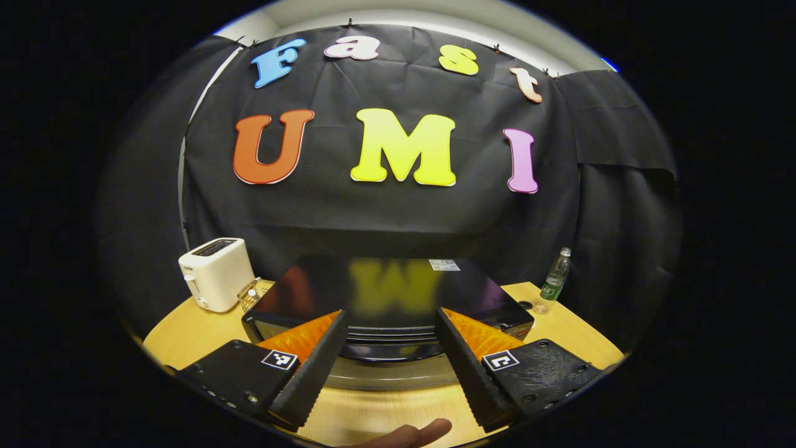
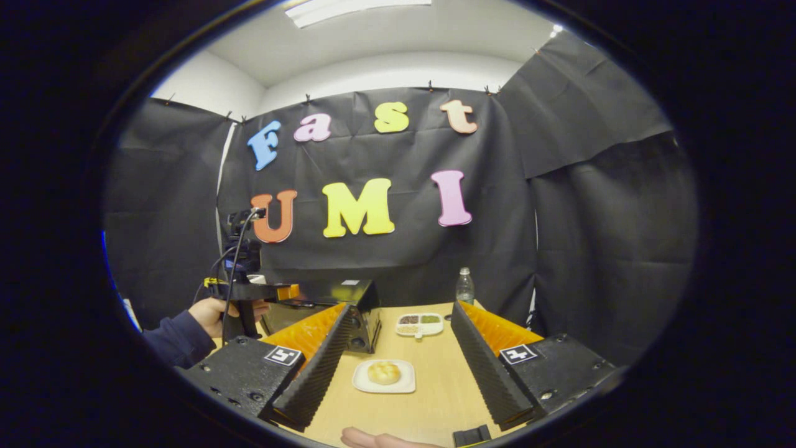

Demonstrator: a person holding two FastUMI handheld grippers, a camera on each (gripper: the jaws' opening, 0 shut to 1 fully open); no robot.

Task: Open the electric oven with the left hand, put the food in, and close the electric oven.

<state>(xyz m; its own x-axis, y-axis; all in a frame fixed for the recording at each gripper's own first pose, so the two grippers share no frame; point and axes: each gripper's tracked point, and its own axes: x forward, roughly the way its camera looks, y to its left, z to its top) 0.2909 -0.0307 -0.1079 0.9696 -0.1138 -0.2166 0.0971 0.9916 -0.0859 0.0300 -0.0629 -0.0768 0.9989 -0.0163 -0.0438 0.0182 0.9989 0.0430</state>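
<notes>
Here, each line labels one element of the scene.

Left gripper (image 1: pixel 388 361): fingers spread wide at the bottom of the left gripper view, nothing between them and touching nothing; the oven's front edge lies beyond the gap.
Left gripper, as seen from the other side (image 2: pixel 292 292): at centre left of the right gripper view, held by a hand (image 2: pixel 214 314) in a dark sleeve, level with the oven's top front; whether it touches the oven cannot be told.
Right gripper (image 2: pixel 398 358): fingers wide apart at the bottom of the right gripper view, holding nothing, above the table.
Electric oven (image 1: pixel 385 292): black glossy box at lower centre of the left gripper view; its door appears closed.
Food (image 2: pixel 384 372): a round bun on a white plate (image 2: pixel 373 384), lower centre of the right gripper view, between the right gripper's fingers in the picture, just right of the oven.
Divided dish (image 2: pixel 420 323): behind the plate, holding dark and green contents.
Bottle (image 2: pixel 464 287): upright at the table's far edge.
Toaster (image 1: pixel 214 274): white, left of the oven.
Table (image 1: pixel 559 323): light wood.
</notes>
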